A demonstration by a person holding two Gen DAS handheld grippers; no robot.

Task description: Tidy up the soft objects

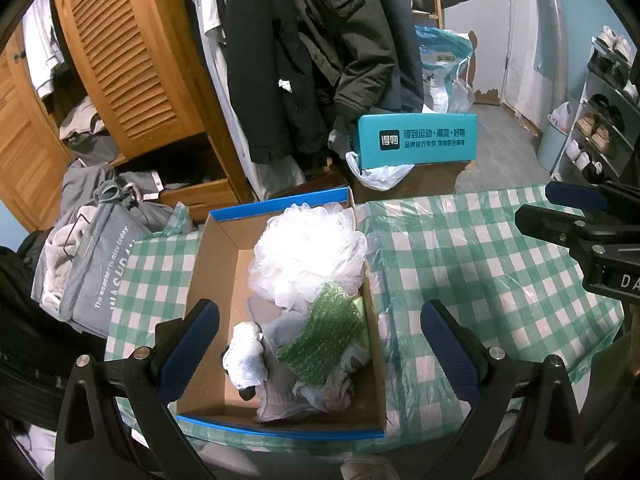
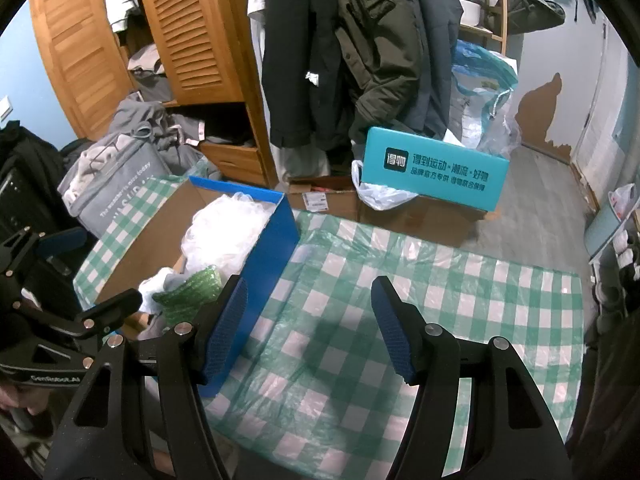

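A green-and-white checked table is seen under the fingers. Far ahead of the fingers, dark coats are hung beside a wooden louvred wardrobe. A teal box is placed beyond the table, and a shoe rack is seen at the right.

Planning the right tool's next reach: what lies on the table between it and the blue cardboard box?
Only bare green-checked, plastic-covered tablecloth, per the right wrist view. The open right tool hovers beside the blue cardboard box, its left finger overlapping the box wall.

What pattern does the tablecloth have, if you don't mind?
Green-and-white check tablecloth; clearest in the right wrist view.
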